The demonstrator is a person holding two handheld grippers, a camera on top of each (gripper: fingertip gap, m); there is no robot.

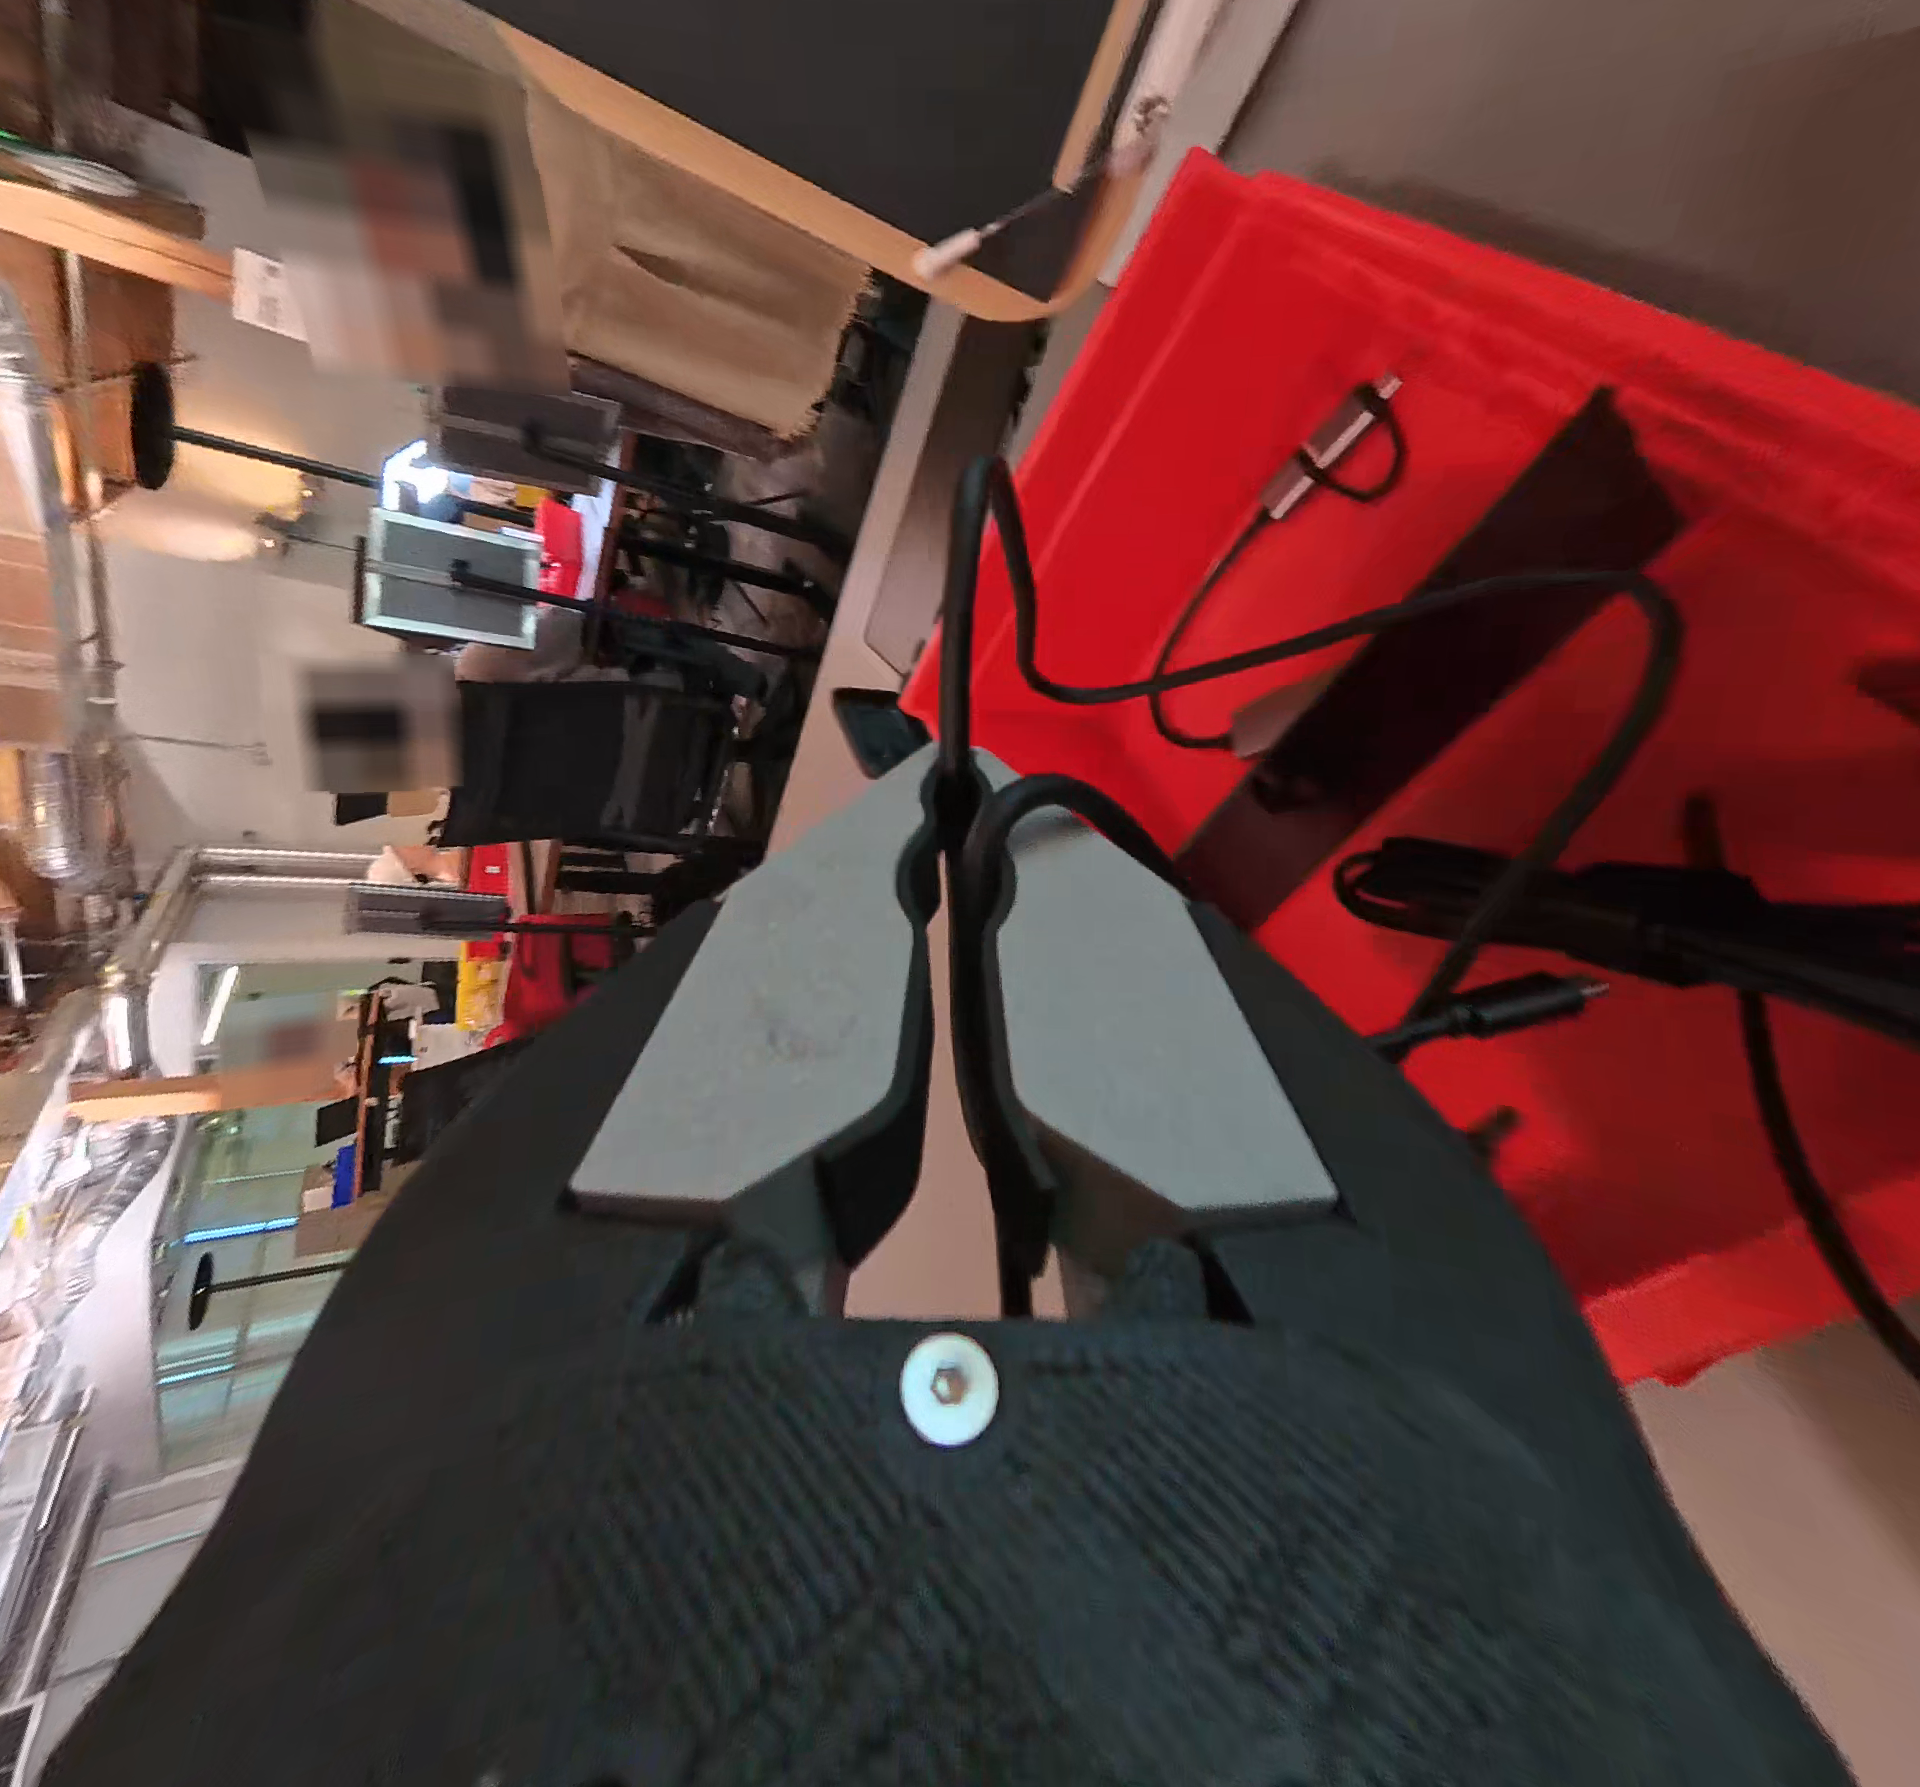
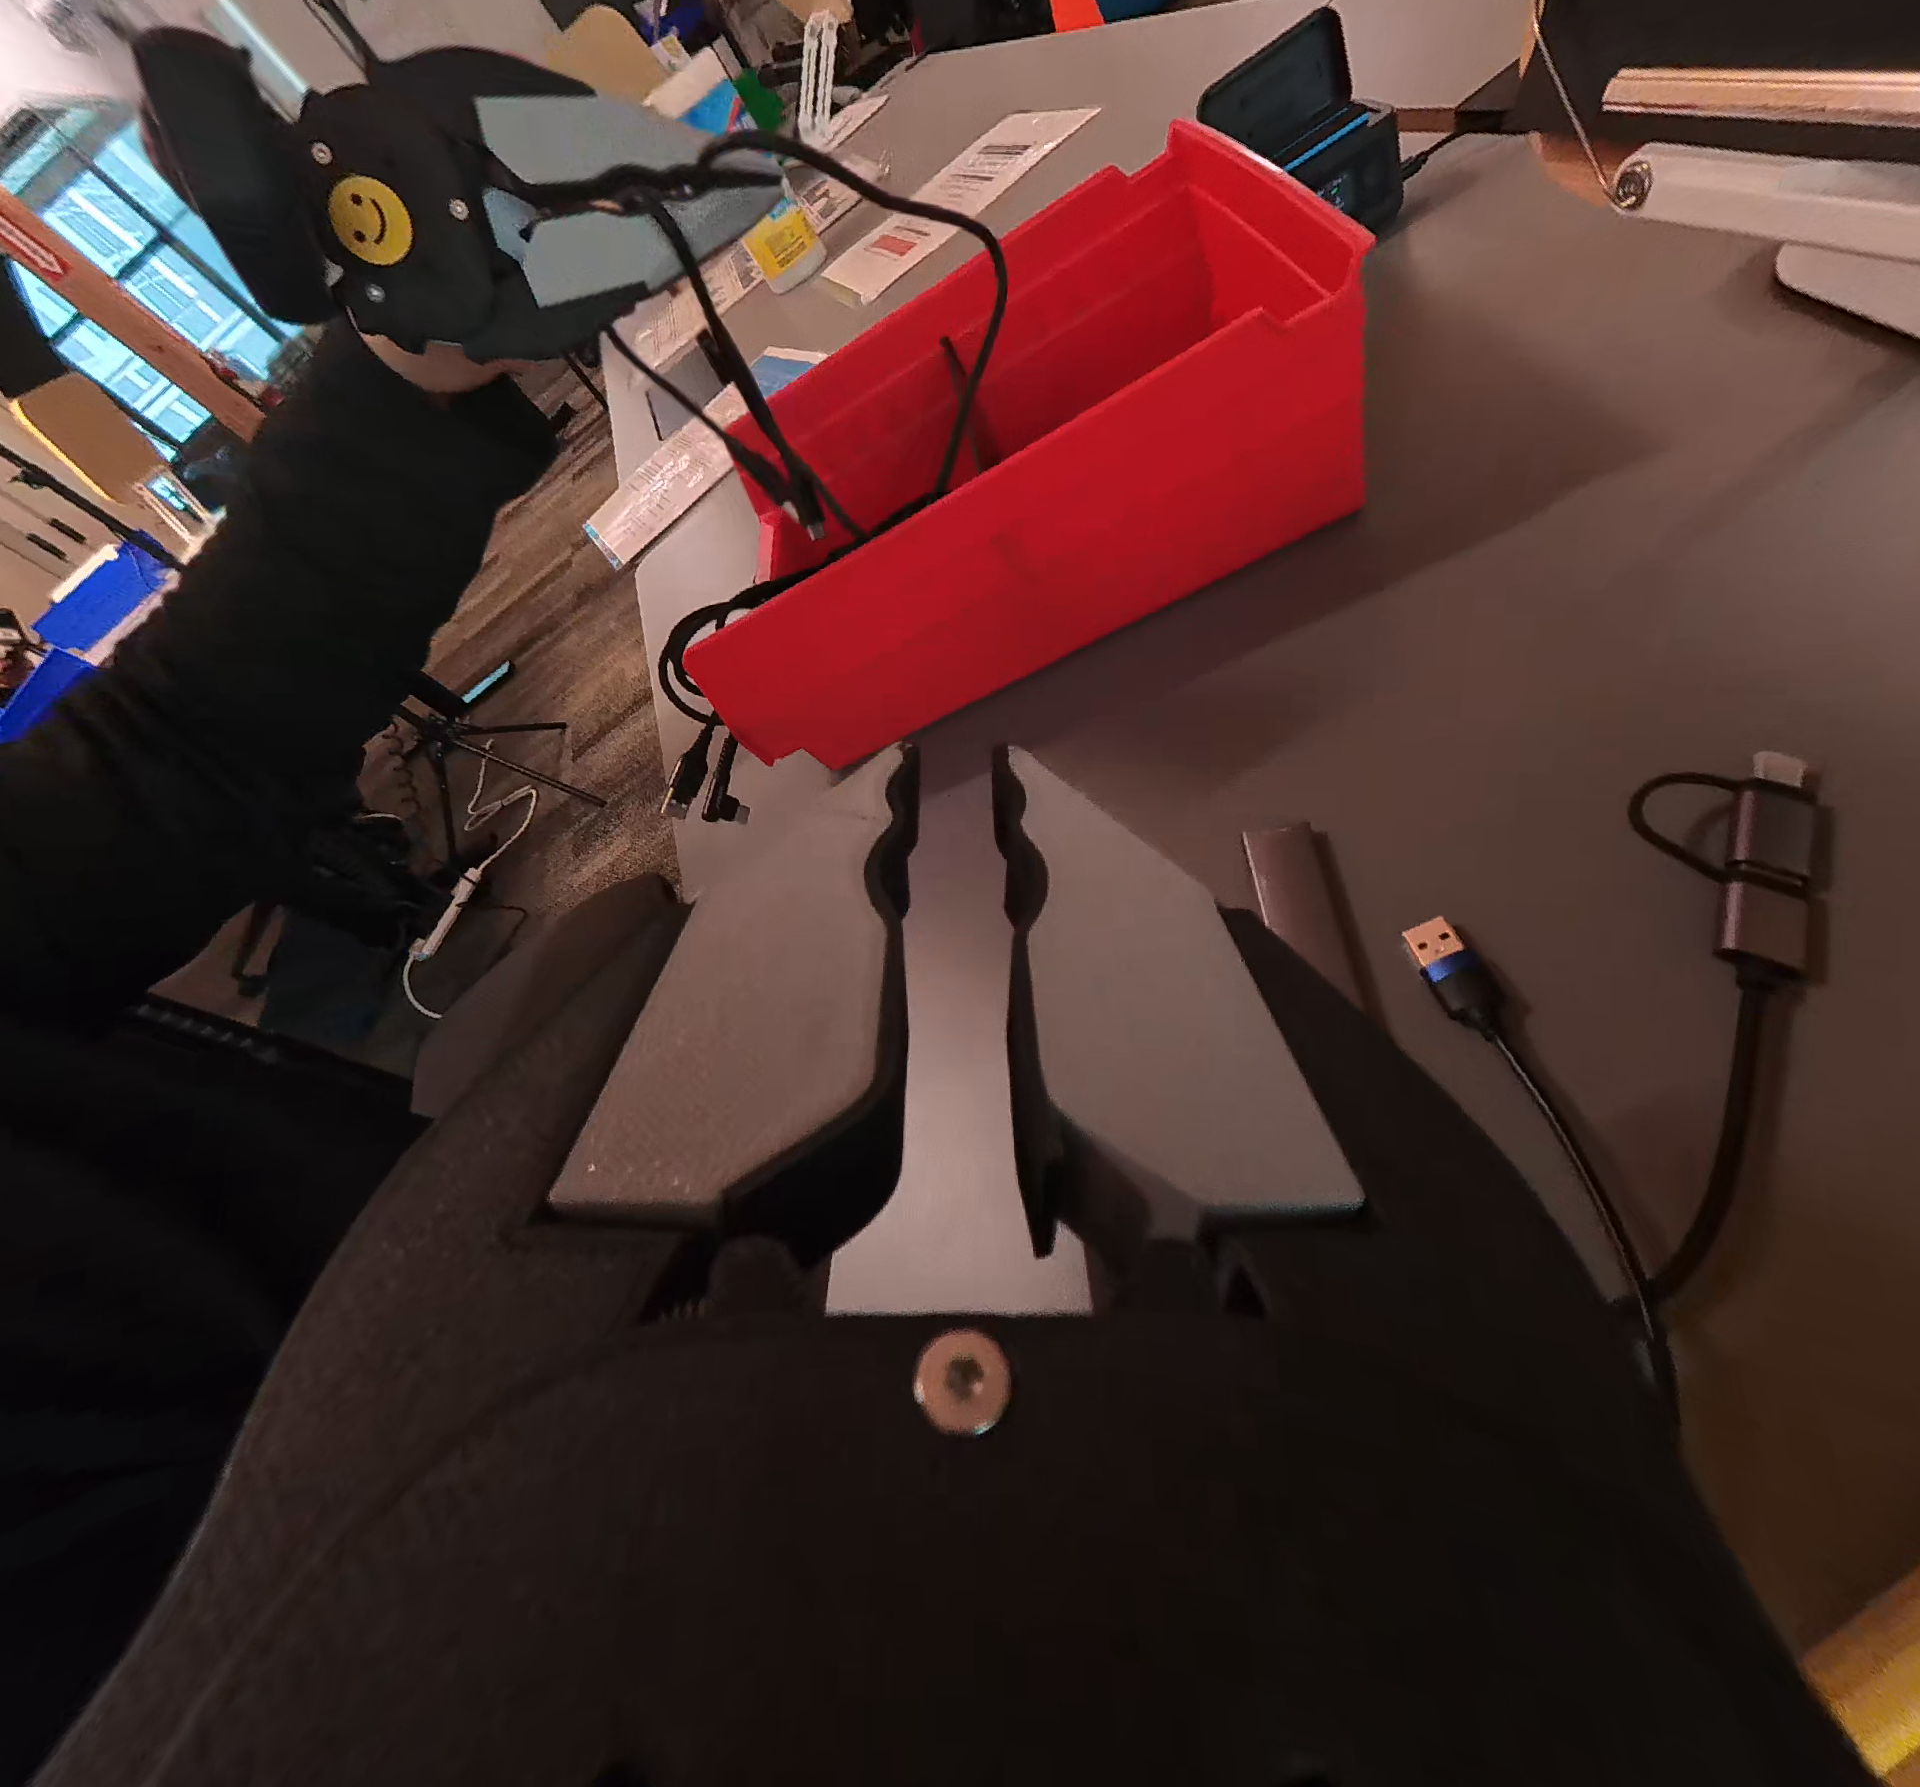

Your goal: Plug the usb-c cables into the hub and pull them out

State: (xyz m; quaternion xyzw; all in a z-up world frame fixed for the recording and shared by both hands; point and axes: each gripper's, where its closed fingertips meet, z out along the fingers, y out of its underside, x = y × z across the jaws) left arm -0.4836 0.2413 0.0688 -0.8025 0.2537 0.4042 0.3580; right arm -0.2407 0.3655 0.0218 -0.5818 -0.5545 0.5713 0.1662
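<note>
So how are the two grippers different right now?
The left gripper has its jaws shut on a black cable; the right gripper has its jaws open and holds nothing. The left one is raised above the red bin, while the right one points down at the grey table. Both have grey fingers on a black body.

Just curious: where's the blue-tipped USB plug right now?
In the right wrist view, the blue-tipped USB plug lies on the grey table, right of the right tongs.
</note>
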